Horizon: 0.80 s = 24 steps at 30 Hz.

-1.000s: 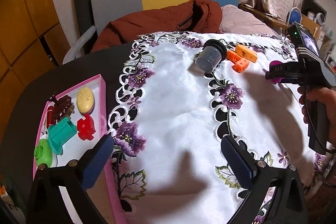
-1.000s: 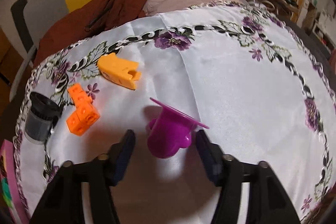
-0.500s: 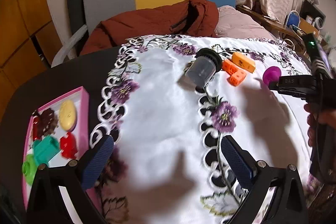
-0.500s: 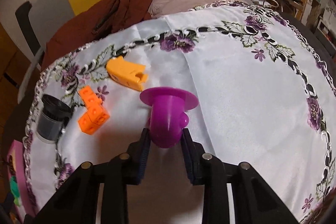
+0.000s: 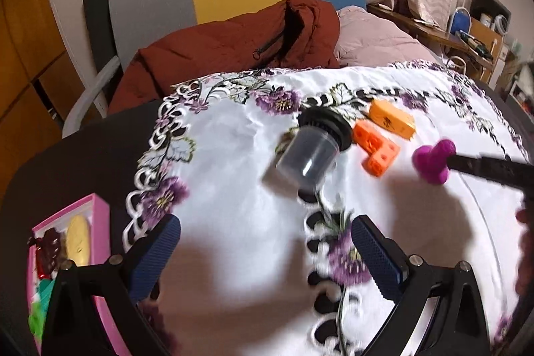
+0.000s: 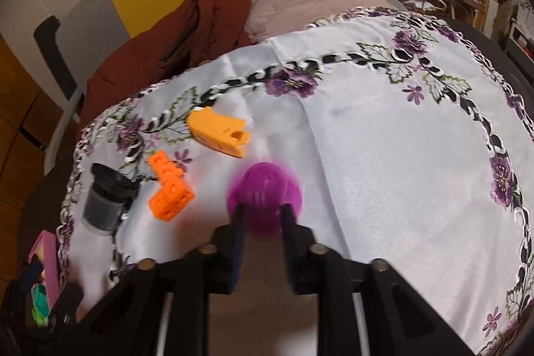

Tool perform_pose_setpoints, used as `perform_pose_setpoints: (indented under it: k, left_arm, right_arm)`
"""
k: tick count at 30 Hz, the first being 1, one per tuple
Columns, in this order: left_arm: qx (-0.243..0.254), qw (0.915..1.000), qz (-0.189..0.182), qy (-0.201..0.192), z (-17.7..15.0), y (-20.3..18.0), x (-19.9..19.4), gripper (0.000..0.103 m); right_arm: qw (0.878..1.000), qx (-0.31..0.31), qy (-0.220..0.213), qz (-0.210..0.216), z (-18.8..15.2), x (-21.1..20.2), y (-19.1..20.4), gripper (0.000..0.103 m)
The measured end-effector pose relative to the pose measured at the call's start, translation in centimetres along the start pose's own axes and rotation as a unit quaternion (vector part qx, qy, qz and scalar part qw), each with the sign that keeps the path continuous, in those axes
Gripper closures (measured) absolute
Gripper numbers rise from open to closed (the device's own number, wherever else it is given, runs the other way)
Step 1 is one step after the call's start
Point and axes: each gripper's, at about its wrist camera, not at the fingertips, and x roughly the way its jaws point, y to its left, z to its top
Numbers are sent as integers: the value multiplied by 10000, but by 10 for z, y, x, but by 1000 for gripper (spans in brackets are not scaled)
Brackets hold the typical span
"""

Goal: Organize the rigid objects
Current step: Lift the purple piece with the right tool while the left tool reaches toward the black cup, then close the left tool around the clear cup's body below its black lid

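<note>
My right gripper is shut on a purple plastic toy and holds it above the white embroidered cloth; the toy also shows in the left wrist view. My left gripper is open and empty, low over the cloth, short of a grey cup with a black lid lying on its side. An orange cube block and a yellow-orange block lie beyond the cup. A pink tray holding several toys sits at the left.
A chair with a rust-red jacket and a pink cushion stands behind the table. The dark tabletop shows left of the cloth. Shelves with clutter stand at the far right.
My right gripper has closed on the purple toy and lifted it off the cloth. My left gripper has moved forward and right, away from the pink tray and nearer the grey cup.
</note>
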Motion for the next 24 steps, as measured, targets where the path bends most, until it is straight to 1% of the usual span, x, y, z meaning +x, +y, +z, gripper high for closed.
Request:
perform_pose_setpoints:
  k: [3,5,8,9,10,12,15,17,18,20,21,24]
  left_arm:
    - [-48,10000,43,76,11,0,19,0]
    - [-35,9999,53,94,15,-1,27,0]
    - [-2,9999,64,125,19,-2,39,0]
    - [-13,9999,98,136,20,-1,41,0]
    - [-52,9998,121,157,20,0,45,0]
    - [-124,9998,4,176,21,3,49,0]
    - [-149,9997,18,200,21,4,53,0]
    - [-133,9997,3,206,22,3,56,0]
    - [-130,9997,-6,197,22,3,57,0]
    - [-140,9997,-29,211,23,2,59,0]
    - [-163,9996,-57,226,23,3,61,0]
    - [-242,9993,-138,262,23,3,65,0]
  right_arm:
    - [9999,-166,-5,-17,-1,-1,7,86]
    - [9999,-123,-89,57,1,-4,5,85]
    - [9993,-120,-324,131,6,-11,2,68]
    - [9992,-169,-375,25,7,-12,3,60]
    - [9988,-236,-413,-143,7,-11,5,58]
    - [9979,-433,-384,-273,6,-6,9,58]
    - [9959,-724,-322,-440,5,7,20,58]
    - [9931,-921,-359,-623,3,13,27,58]
    - [9923,-994,-358,-648,2,16,28,58]
    - [9925,-966,-313,-687,1,20,27,60]
    - [9937,-881,-287,-634,1,21,24,69]
    - [9973,-598,-309,-293,3,16,17,73]
